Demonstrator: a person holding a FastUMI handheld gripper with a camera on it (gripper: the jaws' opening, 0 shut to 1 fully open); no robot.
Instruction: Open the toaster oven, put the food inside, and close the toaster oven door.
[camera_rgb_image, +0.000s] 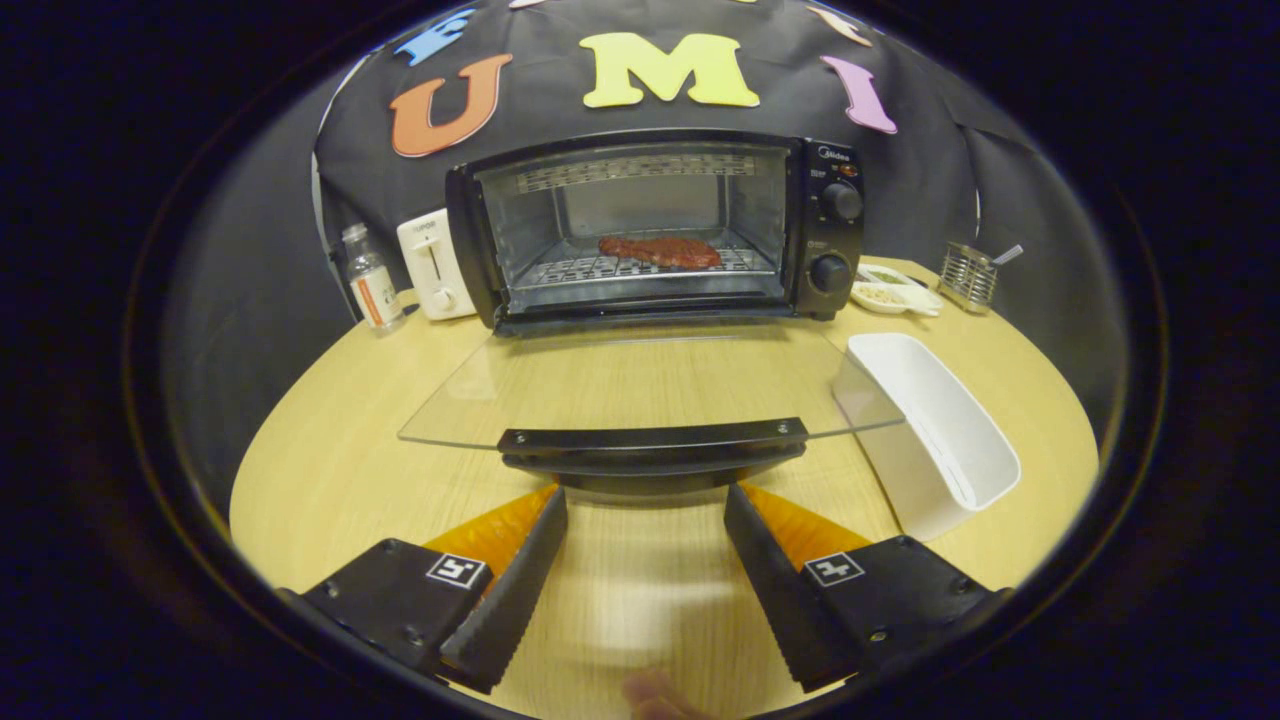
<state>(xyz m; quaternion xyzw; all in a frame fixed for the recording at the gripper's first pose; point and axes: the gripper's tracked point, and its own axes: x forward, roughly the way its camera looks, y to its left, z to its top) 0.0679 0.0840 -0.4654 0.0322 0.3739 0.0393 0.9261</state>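
Toaster oven (655, 228) was recorded on the wooden table (330, 470), its glass door (640, 385) folded down flat. A slab of red meat (660, 250) was noted on the inner rack. The gripper (645, 515) was seen released, fingers spread just short of the door handle (652, 452). A white rectangular dish (935, 430) was listed beside the door.

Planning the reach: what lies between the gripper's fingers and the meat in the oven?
The open glass door and its handle, just ahead of the open gripper; meat sits beyond on the rack.
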